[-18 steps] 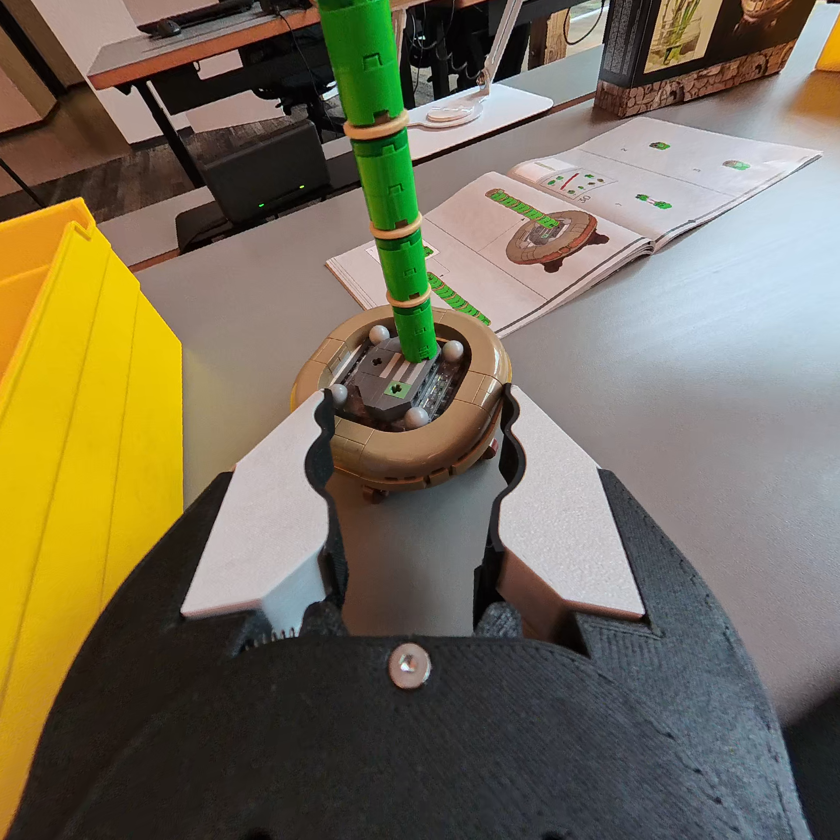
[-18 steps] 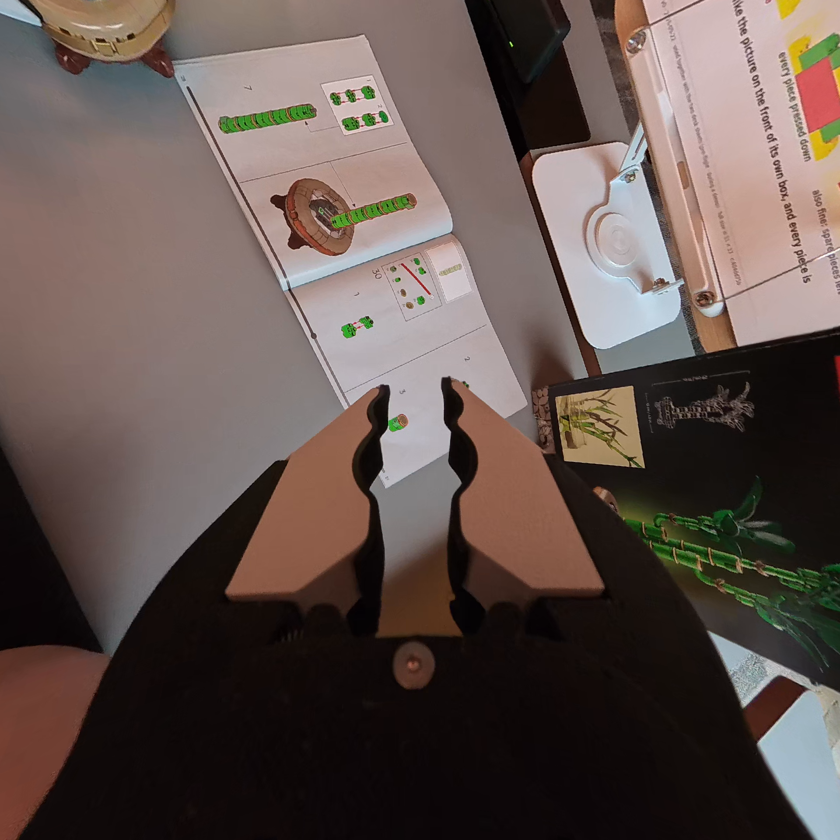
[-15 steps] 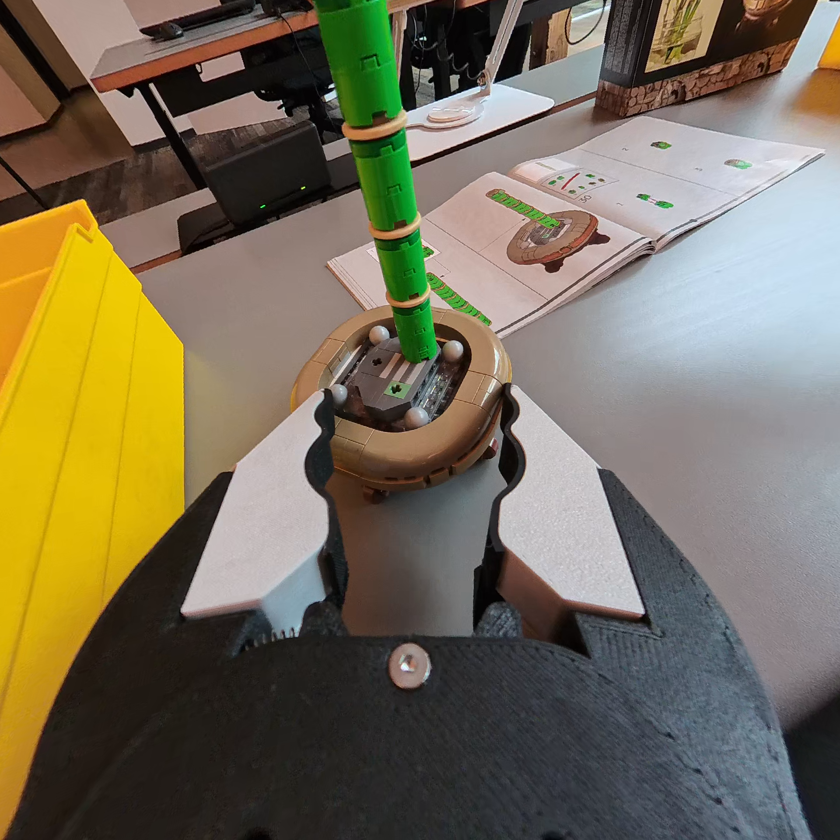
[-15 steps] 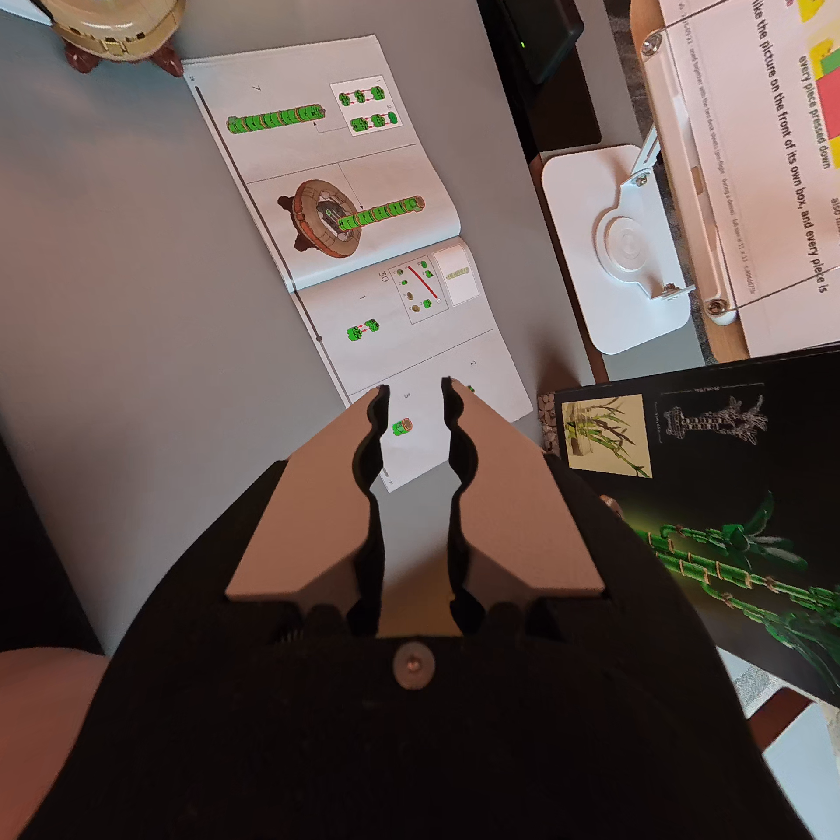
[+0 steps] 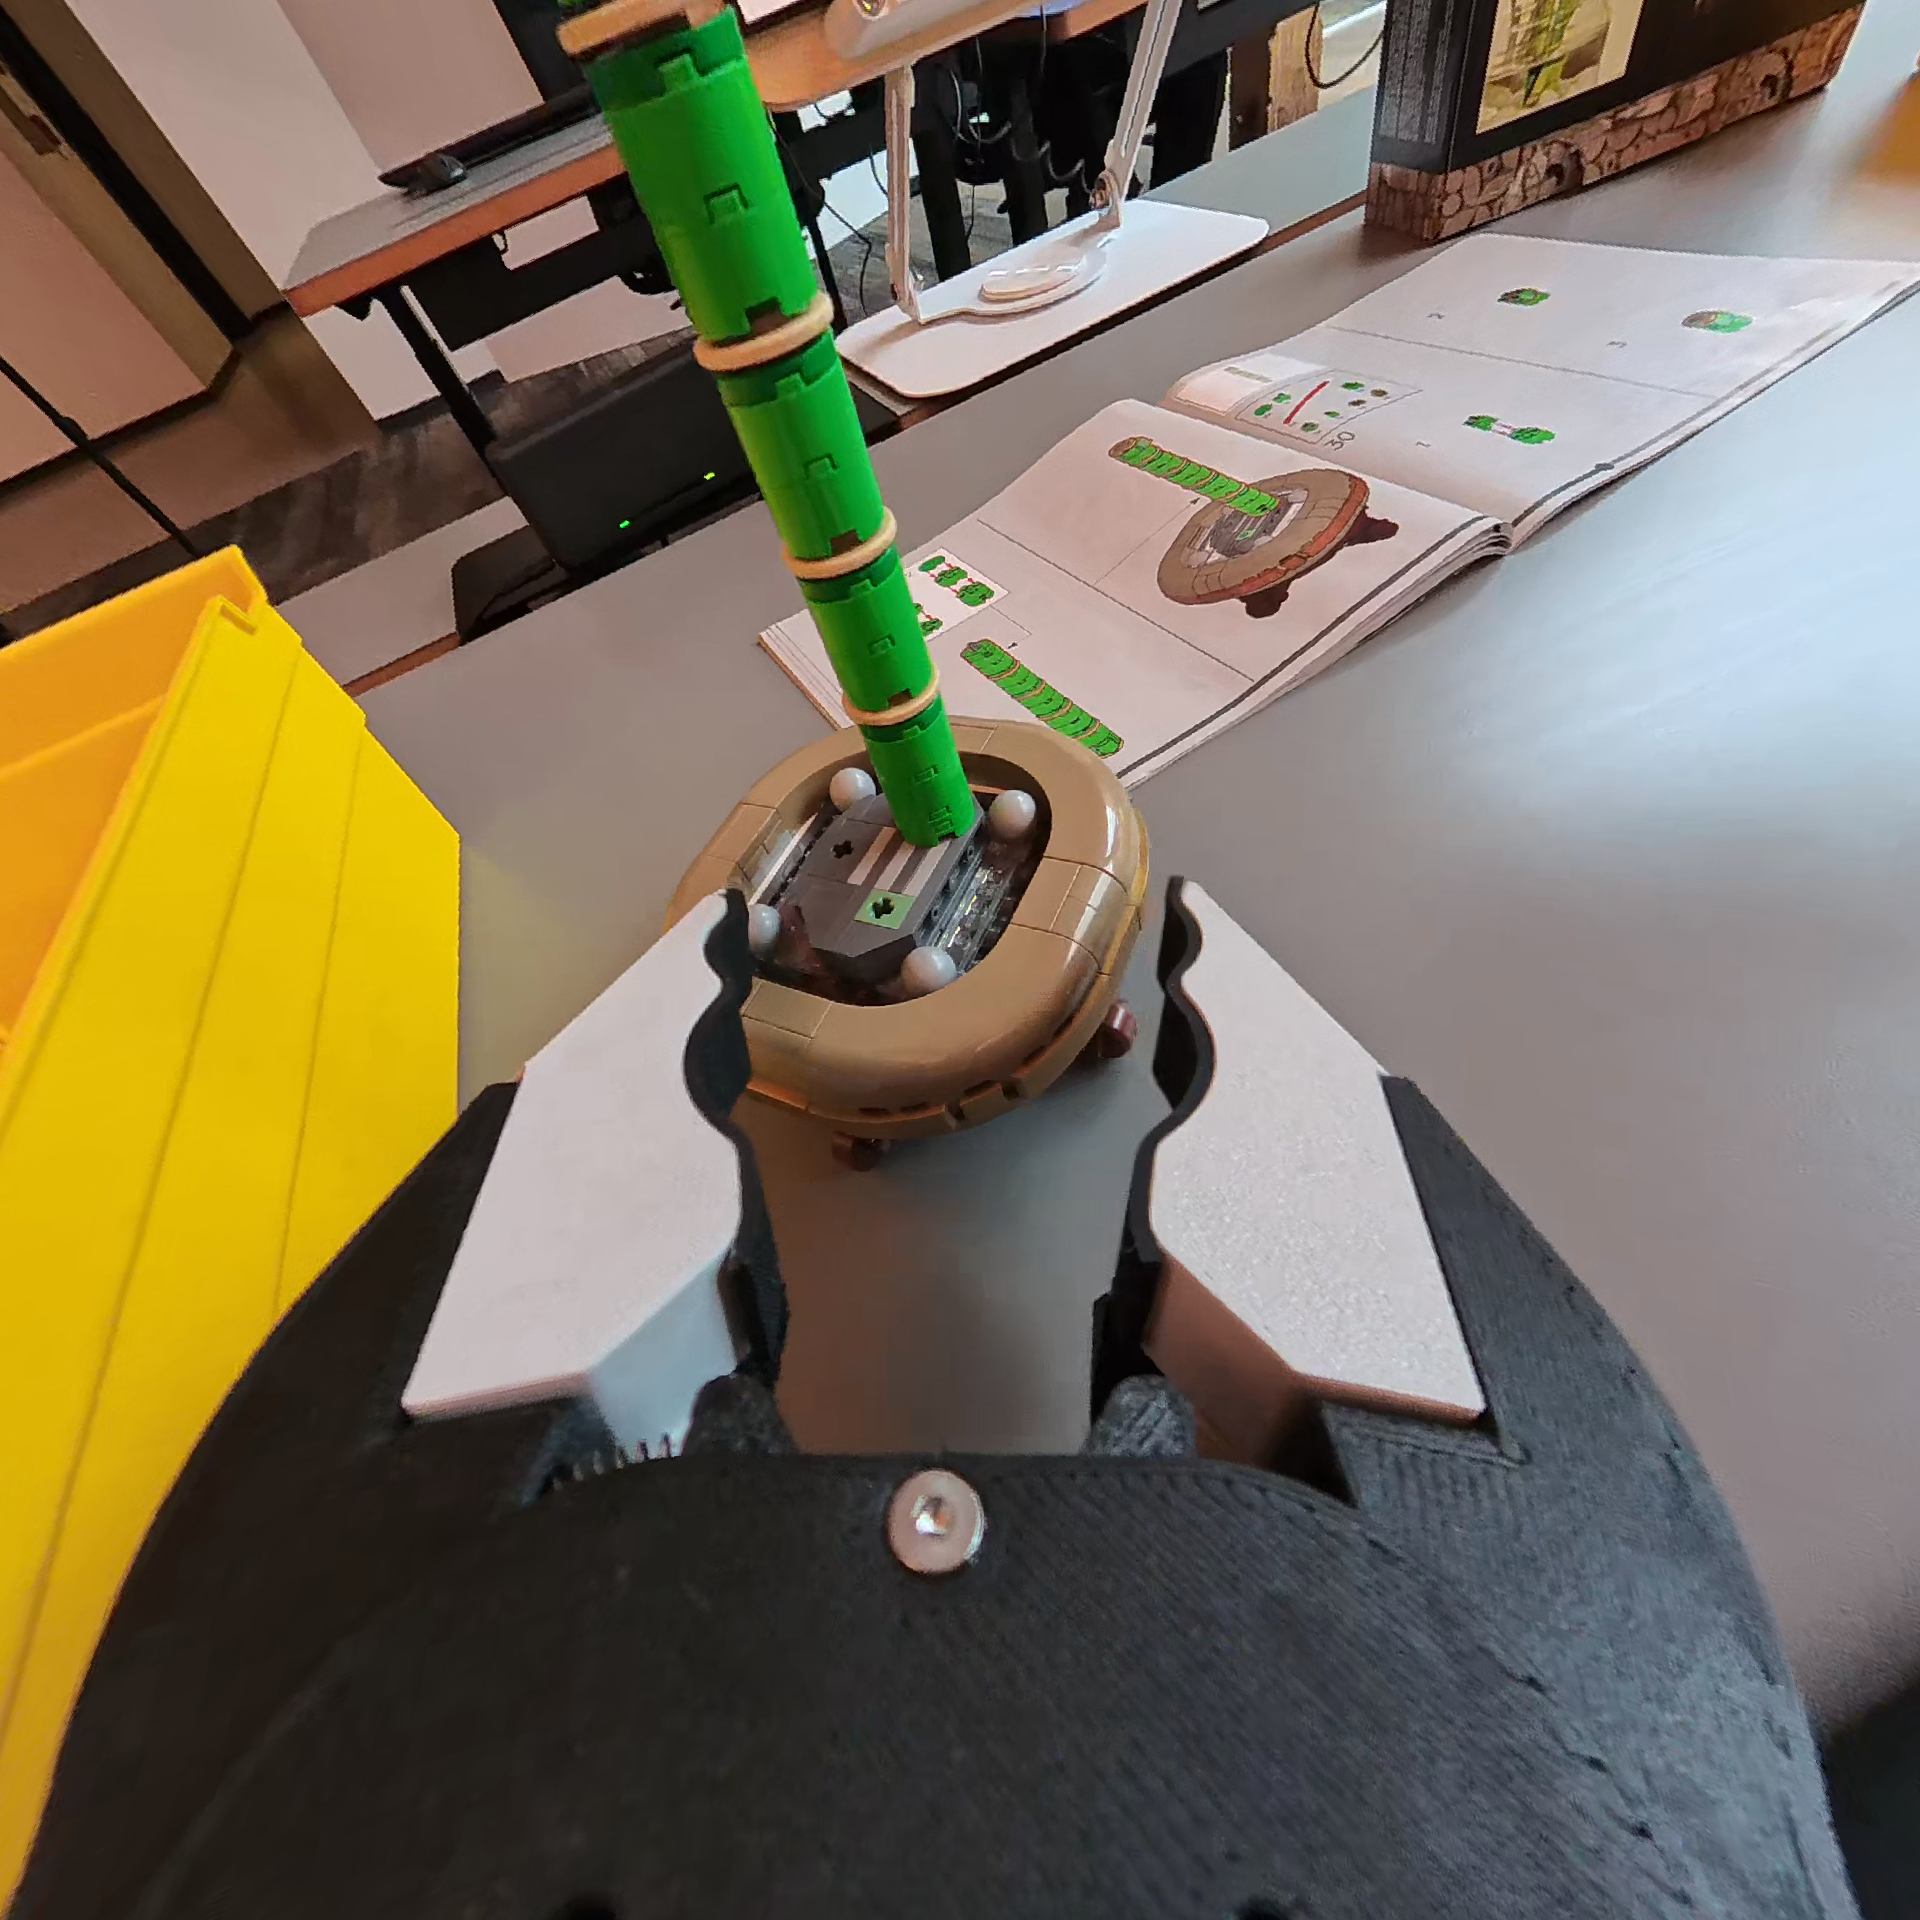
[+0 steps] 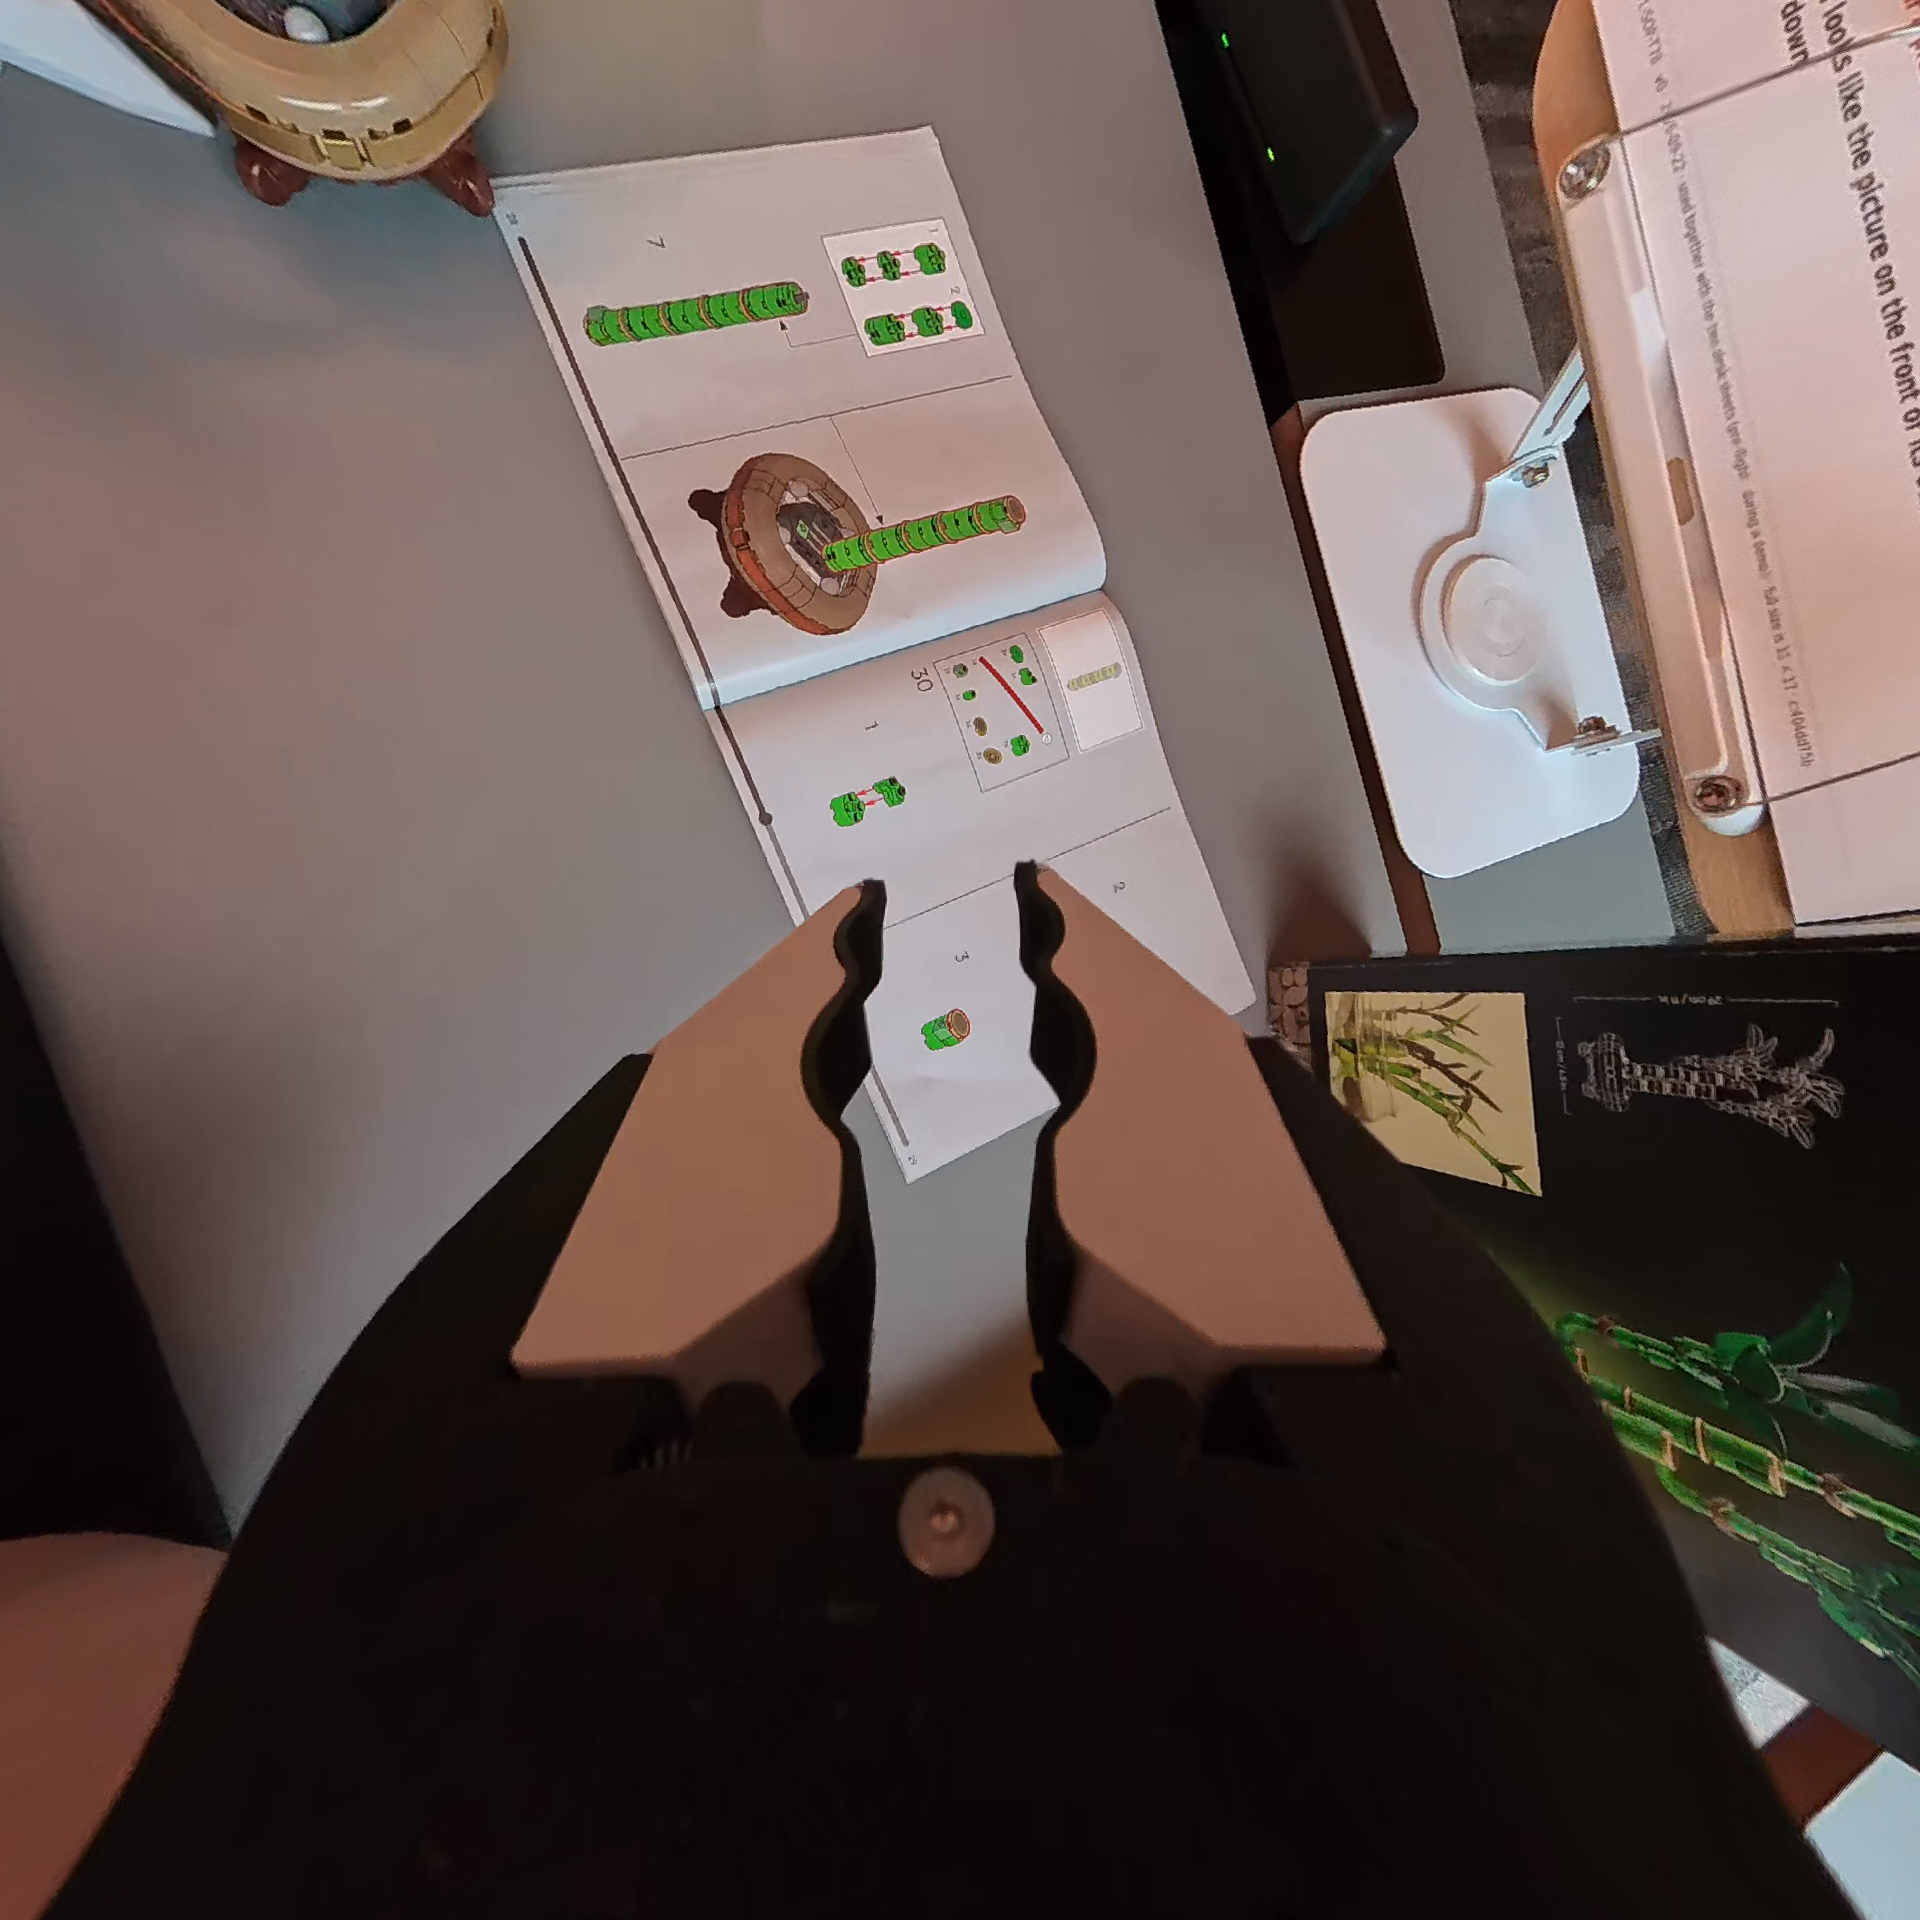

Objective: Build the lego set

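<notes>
A tan round pot base (image 5: 935, 1049) on brown feet stands on the grey table (image 5: 1558, 987). A green bamboo stalk (image 5: 800, 468) with tan rings rises from its dark centre, leaning a little left. My left gripper (image 5: 951, 914) is open and straddles the front of the base. Its left finger touches the rim, and the right finger stands just clear of it. My right gripper (image 6: 951, 878) is open a little and empty, hovering over the open instruction booklet (image 6: 831, 468). The pot base also shows at the top left of the right wrist view (image 6: 343, 83).
A yellow bin (image 5: 208, 935) stands close on the left of the pot. The booklet (image 5: 1299, 540) lies behind it. The dark set box (image 6: 1662, 1247) lies right of the booklet. Beyond the table edge are a white lamp base (image 6: 1486, 623) and a sheet holder (image 6: 1766, 416).
My right gripper has moved forward over the booklet towards the pot, with its jaws a touch wider. My left gripper's jaws have eased slightly apart around the base. The pot has stayed put.
</notes>
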{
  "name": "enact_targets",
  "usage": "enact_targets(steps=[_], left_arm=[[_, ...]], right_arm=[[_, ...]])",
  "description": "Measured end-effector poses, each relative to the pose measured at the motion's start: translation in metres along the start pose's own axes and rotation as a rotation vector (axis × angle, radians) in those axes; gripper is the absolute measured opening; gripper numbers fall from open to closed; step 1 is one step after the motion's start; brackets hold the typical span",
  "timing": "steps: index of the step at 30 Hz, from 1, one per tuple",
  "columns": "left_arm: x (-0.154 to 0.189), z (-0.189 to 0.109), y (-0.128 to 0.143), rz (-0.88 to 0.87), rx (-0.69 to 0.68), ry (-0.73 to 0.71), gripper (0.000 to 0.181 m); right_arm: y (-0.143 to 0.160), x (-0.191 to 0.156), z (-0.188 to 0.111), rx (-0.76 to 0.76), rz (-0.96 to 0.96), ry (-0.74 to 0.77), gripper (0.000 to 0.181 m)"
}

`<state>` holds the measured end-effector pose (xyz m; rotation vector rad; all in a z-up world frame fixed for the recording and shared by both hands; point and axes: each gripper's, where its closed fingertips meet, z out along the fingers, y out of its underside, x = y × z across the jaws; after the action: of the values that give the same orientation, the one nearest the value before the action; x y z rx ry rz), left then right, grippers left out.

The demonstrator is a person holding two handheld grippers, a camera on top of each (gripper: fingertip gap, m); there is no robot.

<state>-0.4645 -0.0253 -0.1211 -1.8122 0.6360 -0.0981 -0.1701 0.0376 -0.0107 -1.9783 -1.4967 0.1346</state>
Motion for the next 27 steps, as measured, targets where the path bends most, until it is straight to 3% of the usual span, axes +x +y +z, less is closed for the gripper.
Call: enact_targets(steps=[6,14,20,27], left_arm=[[0.005,-0.001,-0.005,-0.017,0.027,0.034,0.086],[-0.005,-0.010,-0.020,-0.173,0.147,0.068,0.098],[0.001,-0.009,-0.023,-0.154,0.160,0.101,0.098],[0.008,-0.008,-0.024,-0.095,0.158,0.111,0.098]], right_arm=[[-0.011,-0.006,0.005,0.017,-0.041,-0.004,0.028],[-0.035,-0.013,0.029,0.043,-0.118,0.001,0.030],[-0.073,-0.008,0.065,0.185,-0.229,0.083,0.031],[-0.095,-0.010,0.095,0.310,-0.337,0.156,0.031]])
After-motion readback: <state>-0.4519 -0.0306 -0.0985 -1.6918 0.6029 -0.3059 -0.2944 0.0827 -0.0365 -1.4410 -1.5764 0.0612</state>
